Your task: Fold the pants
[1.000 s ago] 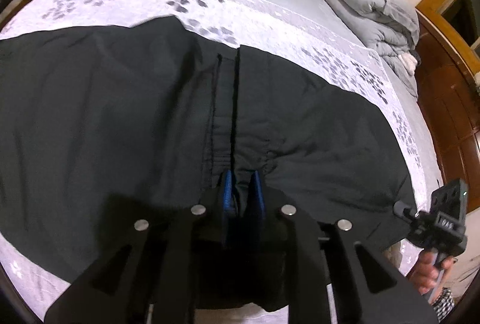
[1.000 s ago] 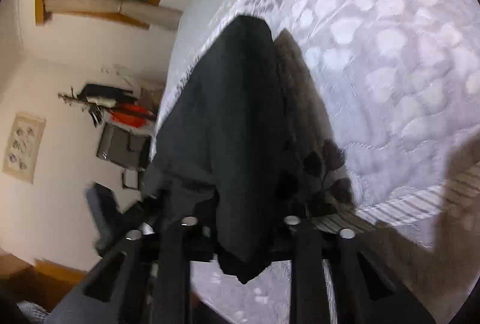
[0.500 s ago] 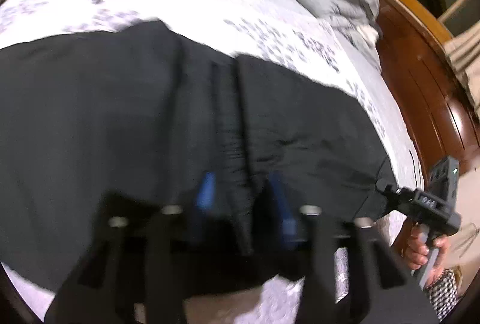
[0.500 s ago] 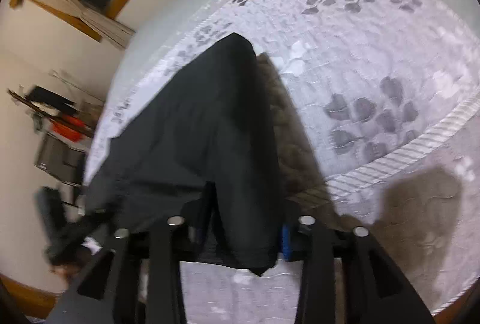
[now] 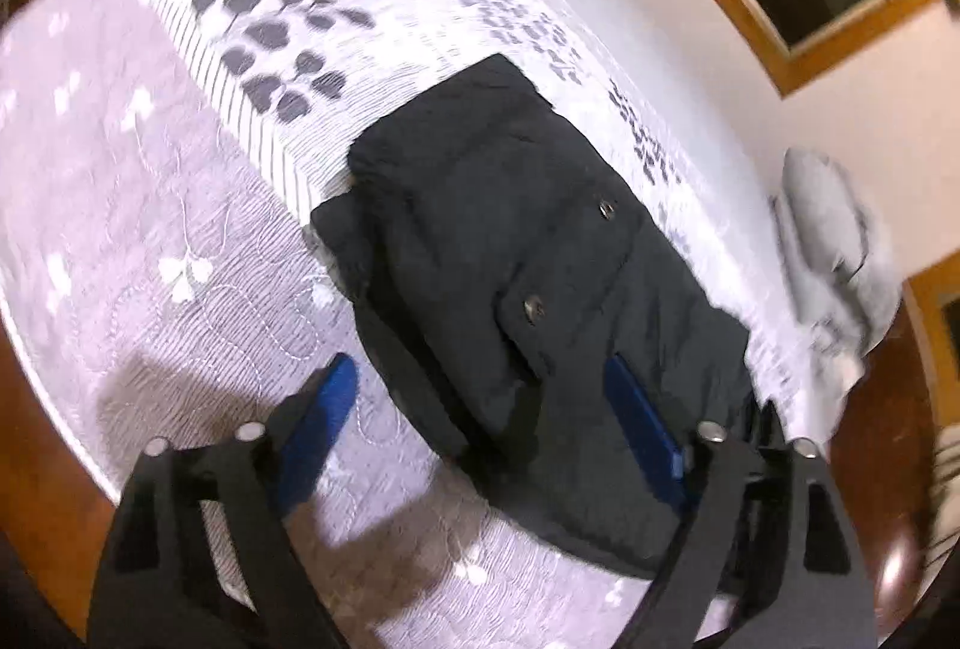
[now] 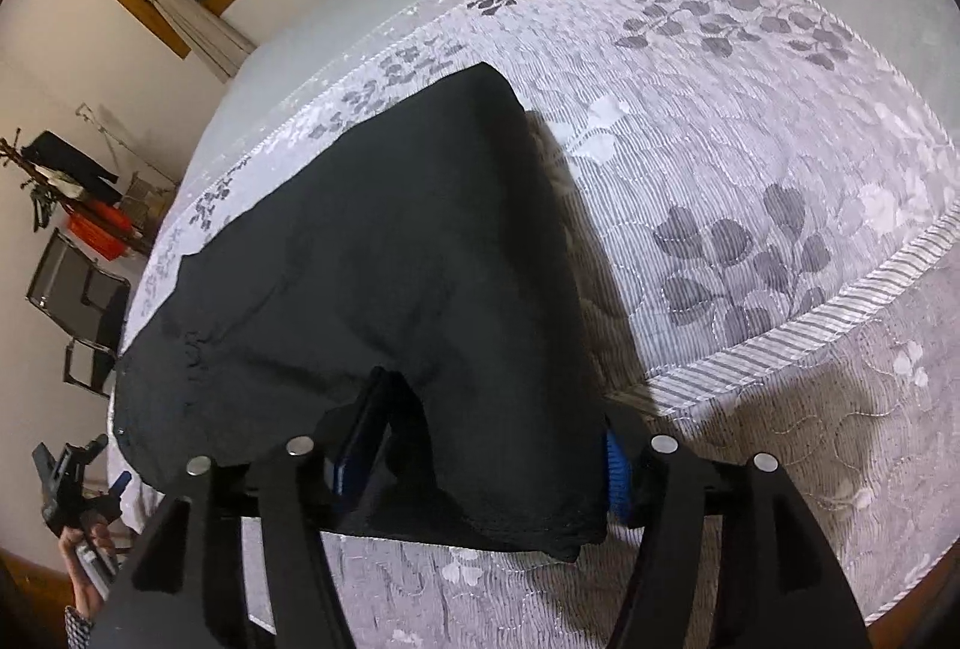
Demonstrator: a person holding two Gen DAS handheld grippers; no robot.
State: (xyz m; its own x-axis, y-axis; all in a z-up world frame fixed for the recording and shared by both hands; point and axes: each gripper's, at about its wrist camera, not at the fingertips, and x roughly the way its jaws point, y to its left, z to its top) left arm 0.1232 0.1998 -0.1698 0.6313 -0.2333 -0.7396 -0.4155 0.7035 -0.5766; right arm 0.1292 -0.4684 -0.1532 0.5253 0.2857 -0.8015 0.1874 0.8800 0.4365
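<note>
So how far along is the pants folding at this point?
Done: the black pants lie doubled over on the bedspread, layers stacked, pocket buttons up. In hand: both grippers are letting go, the left gripper wide with its jaws opening beside the cloth, the right gripper opening with a fold between its pads. Left: probably one more fold and some smoothing.

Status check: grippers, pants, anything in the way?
Left gripper opening, pads clear of cloth. Right gripper opening, cloth draped loose between its jaws. Black pants folded over on the bed. Grey duvet far off, nothing in the way.
</note>
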